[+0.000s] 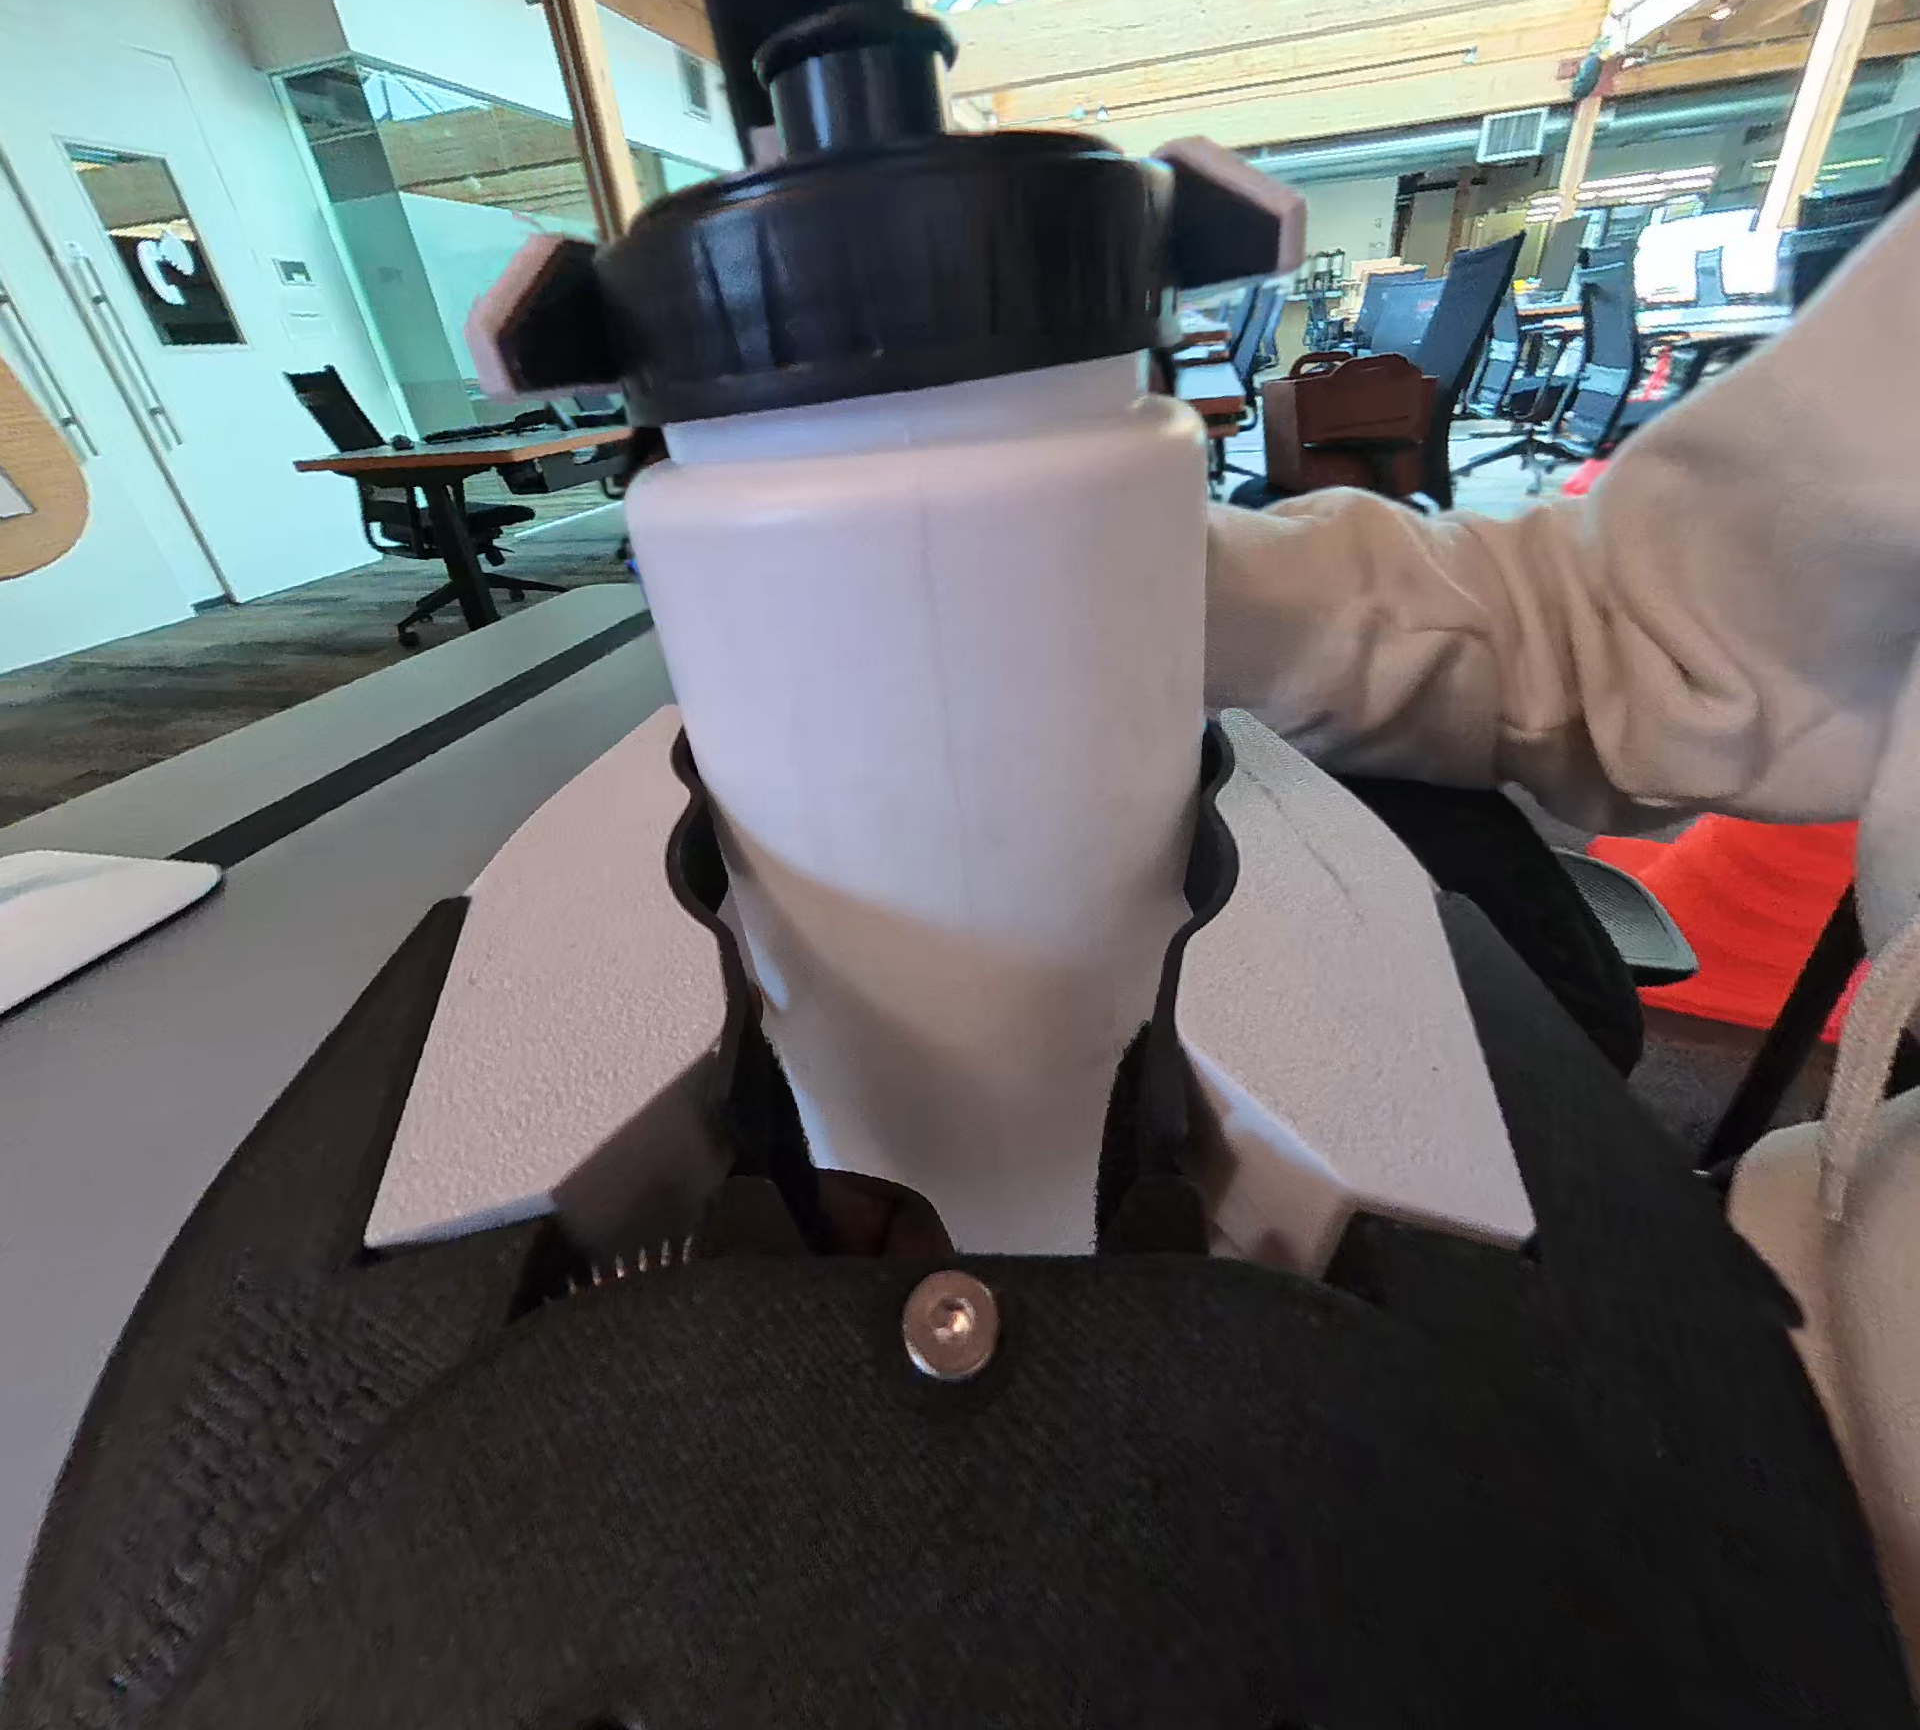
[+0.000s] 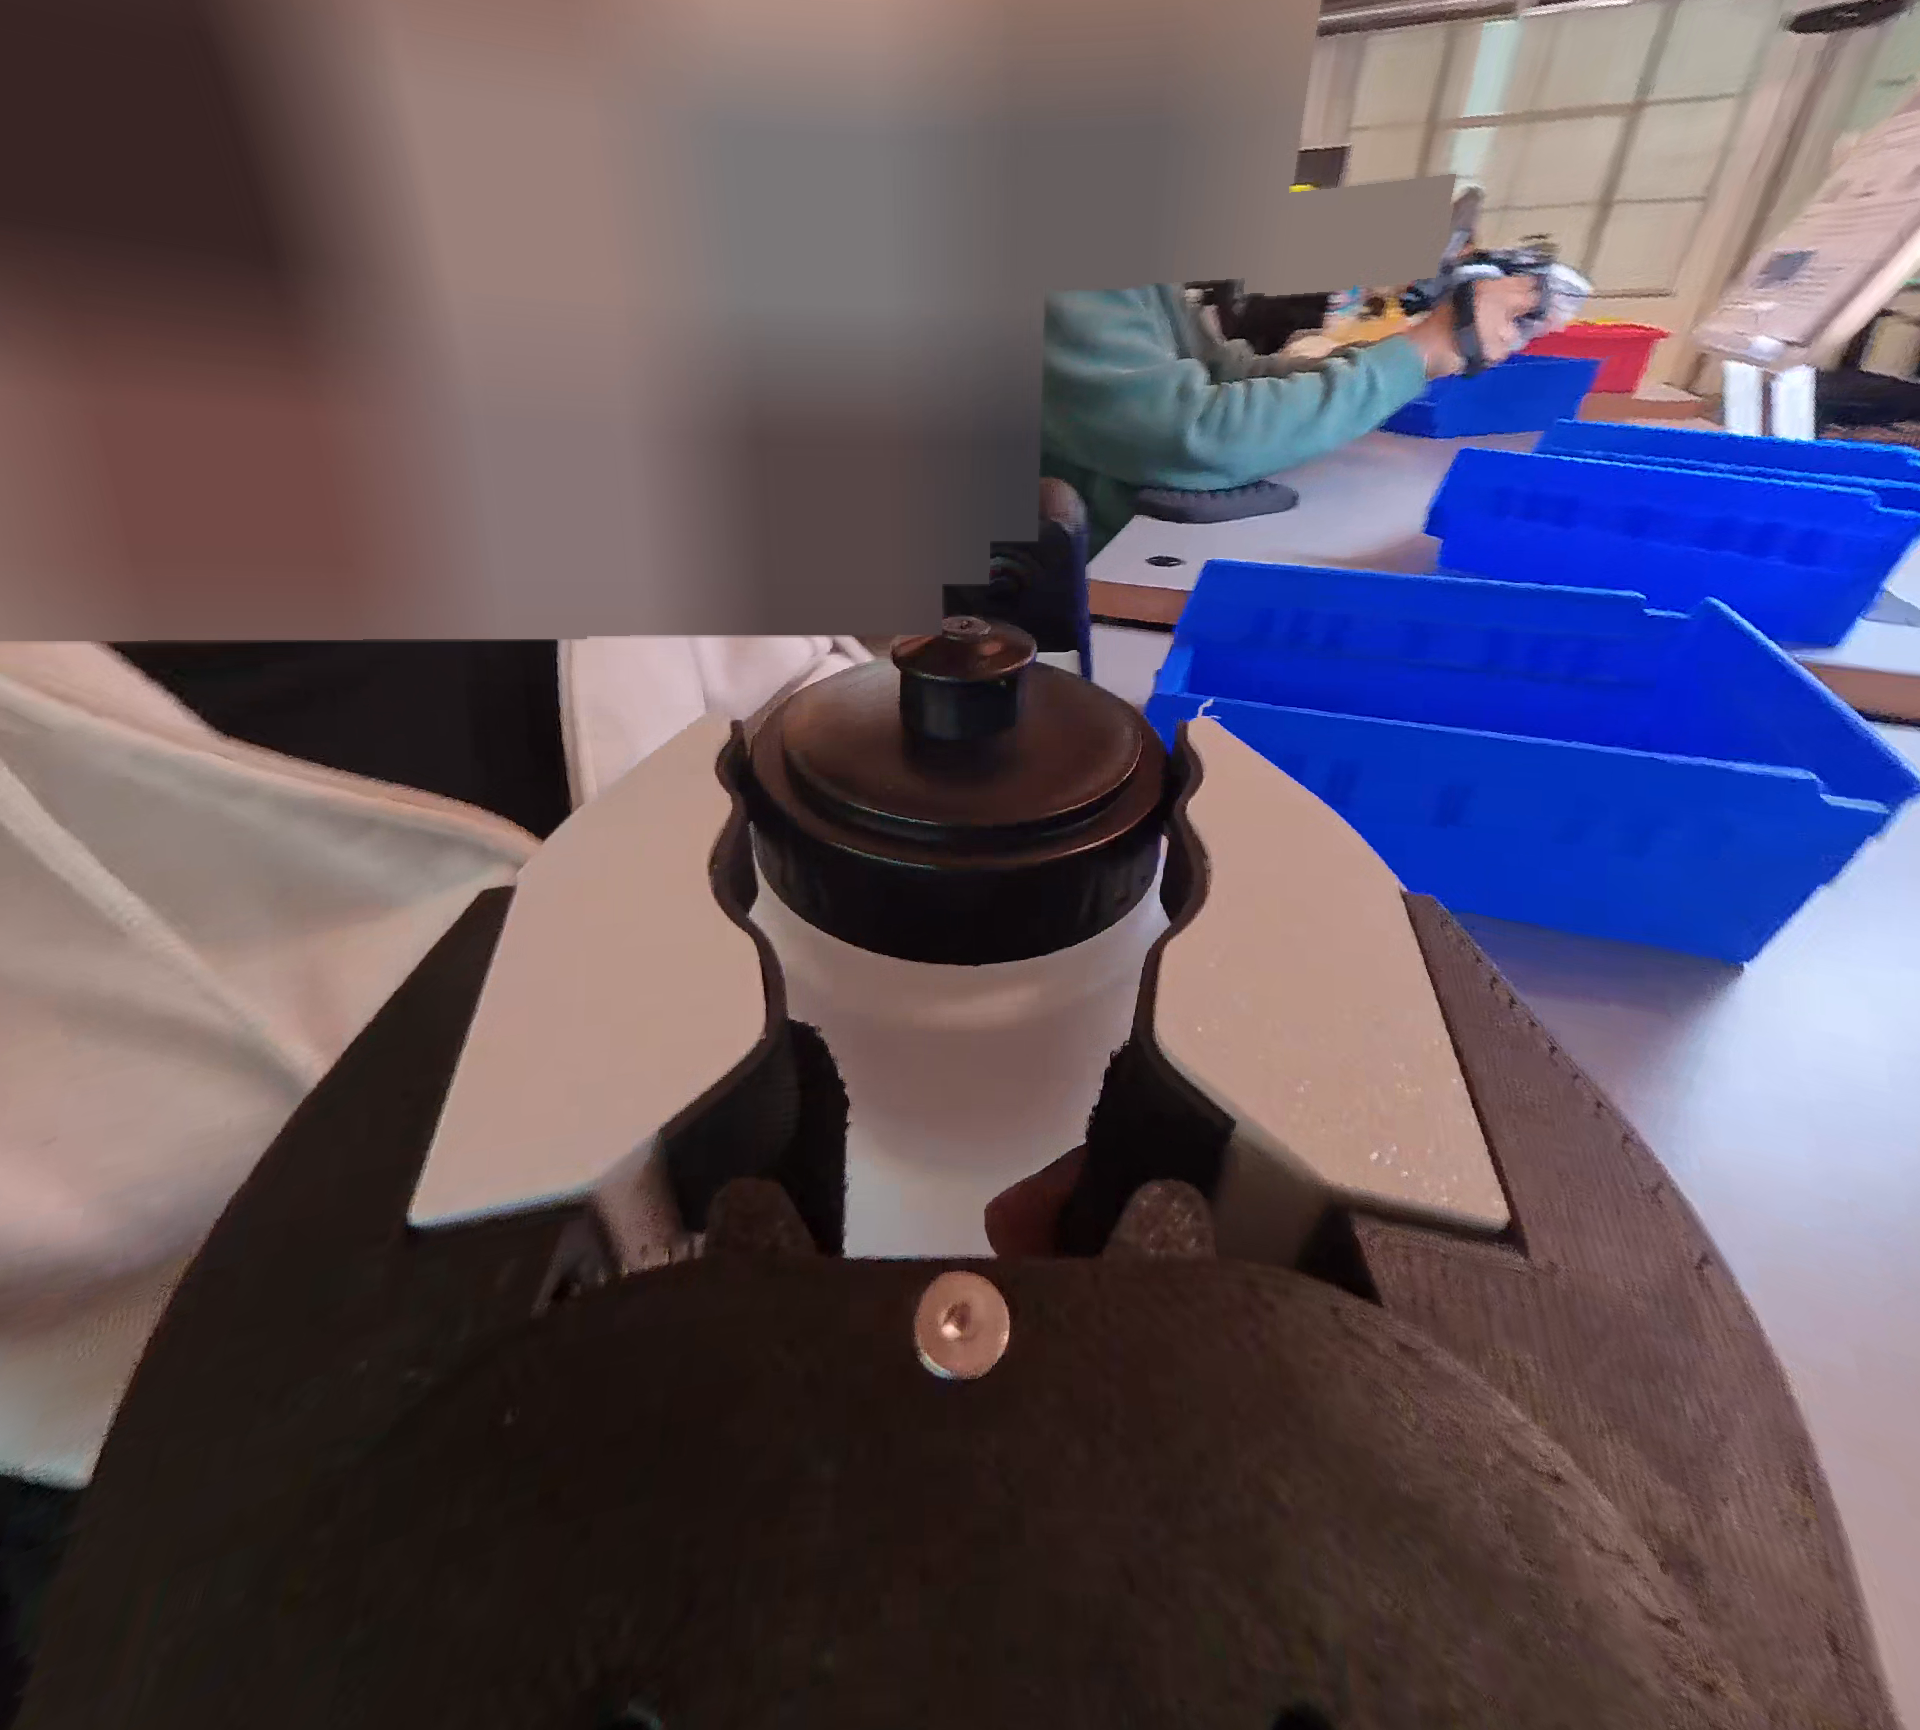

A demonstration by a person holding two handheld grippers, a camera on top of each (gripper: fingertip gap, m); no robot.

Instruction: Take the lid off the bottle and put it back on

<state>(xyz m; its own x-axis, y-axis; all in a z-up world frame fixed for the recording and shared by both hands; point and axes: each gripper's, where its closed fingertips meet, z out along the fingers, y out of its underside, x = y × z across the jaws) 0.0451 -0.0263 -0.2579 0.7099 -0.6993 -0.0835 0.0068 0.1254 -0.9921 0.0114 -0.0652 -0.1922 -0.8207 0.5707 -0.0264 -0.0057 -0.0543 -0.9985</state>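
At frame centre, the left gripper [image 1: 951, 859] has its jaws pinching the white bottle [image 1: 925, 672] body, while the right gripper [image 2: 956, 839] clamps the black lid [image 2: 951, 833], apparently seated on the neck.

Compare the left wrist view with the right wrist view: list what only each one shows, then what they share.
Only the left wrist view: the left claw shut around the bottle's white body, office desks and chairs behind, and a skylight ceiling.

Only the right wrist view: the lid's top face with its spout seen from above, blue bins on the table, and a seated person in a green sleeve.

Both: the white bottle with its black lid on, the right claw clamped on the lid's rim, and the cream sleeve.
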